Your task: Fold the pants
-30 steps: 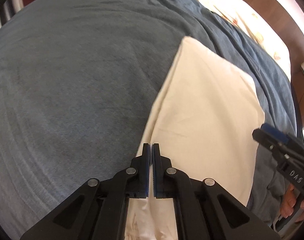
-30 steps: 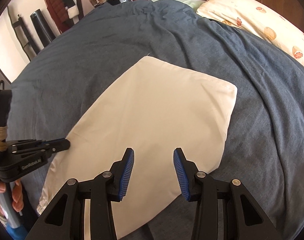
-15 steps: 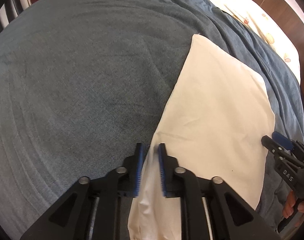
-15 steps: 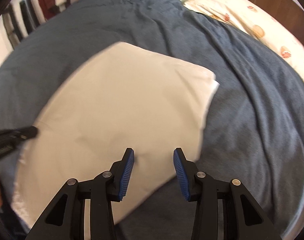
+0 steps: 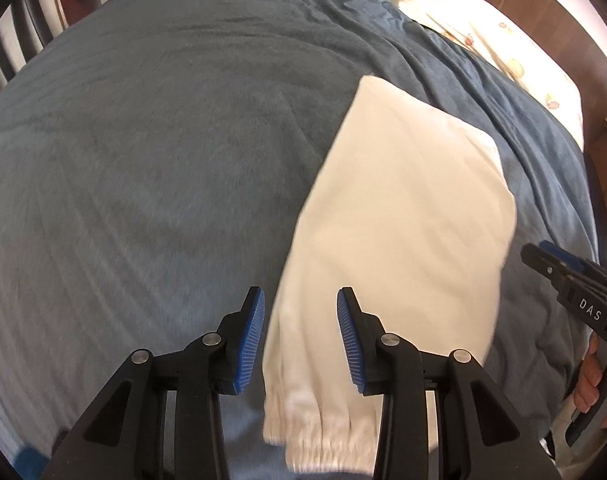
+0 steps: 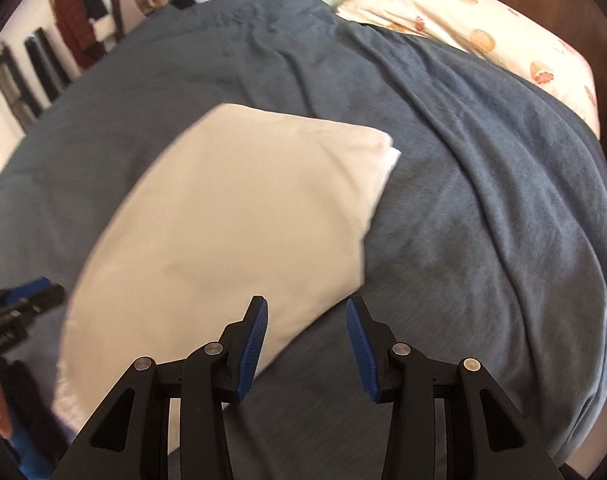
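Observation:
The cream pants (image 5: 403, 232) lie folded flat on the blue blanket (image 5: 143, 160), with the elastic hem near the camera. My left gripper (image 5: 300, 304) is open and empty, held above the near left edge of the pants. In the right wrist view the pants (image 6: 231, 220) lie left of centre. My right gripper (image 6: 307, 312) is open and empty, above the blanket (image 6: 463, 240) just off the pants' near right edge. The right gripper also shows at the right edge of the left wrist view (image 5: 567, 276). The left gripper also shows at the left edge of the right wrist view (image 6: 23, 300).
A floral pillow (image 6: 483, 32) lies at the head of the bed against a wooden headboard (image 5: 543, 12). Clothes (image 6: 75, 12) hang at the far left wall. Bed rails (image 5: 11, 40) stand at the far left.
My left gripper has opened and let go of the pants' edge, and has pulled back. My right gripper stayed open and has shifted right, off the pants.

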A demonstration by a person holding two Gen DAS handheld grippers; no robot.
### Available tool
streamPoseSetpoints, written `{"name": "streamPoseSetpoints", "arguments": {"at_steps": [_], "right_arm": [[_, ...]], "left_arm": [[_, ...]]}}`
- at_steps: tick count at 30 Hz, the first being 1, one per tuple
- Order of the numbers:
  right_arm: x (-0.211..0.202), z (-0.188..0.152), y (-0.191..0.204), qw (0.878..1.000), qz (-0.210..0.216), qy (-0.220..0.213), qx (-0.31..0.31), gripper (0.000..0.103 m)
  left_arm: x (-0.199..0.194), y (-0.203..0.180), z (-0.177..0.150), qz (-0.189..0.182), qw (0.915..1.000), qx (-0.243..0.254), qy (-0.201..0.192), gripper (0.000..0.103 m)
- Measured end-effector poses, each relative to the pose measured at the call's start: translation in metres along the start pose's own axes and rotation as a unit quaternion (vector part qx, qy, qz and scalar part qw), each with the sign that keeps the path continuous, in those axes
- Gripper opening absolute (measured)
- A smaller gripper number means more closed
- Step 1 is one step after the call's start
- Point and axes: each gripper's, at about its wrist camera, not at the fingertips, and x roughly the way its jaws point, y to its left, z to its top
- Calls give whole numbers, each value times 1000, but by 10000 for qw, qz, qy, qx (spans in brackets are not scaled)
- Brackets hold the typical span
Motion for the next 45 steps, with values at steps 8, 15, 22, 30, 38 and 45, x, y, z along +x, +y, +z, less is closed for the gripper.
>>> {"name": "streamPoseSetpoints", "arguments": {"at_steps": [8, 15, 22, 30, 38, 45], "right_arm": [[-23, -39, 31, 9973, 619, 244, -316, 42], [-23, -60, 50, 9946, 836, 407, -470, 42], [-24, -62, 56, 9945, 816, 427, -490, 42], [-24, -61, 56, 9957, 709, 386, -461, 42], [-34, -36, 19, 9977, 669, -5, 96, 42], [-36, 8, -29, 9945, 462, -596, 722, 42]], "left_arm": [[10, 2, -38, -142, 9978, 236, 602, 37], [20, 9, -47, -442, 9967, 20, 679, 16], [6, 14, -46, -108, 9996, -32, 251, 12], [25, 12, -39, 435, 9977, 5, 518, 28], [-17, -1, 0, 411, 9984, 223, -323, 48], [-2, -44, 63, 228, 9956, 661, -631, 48]]}}
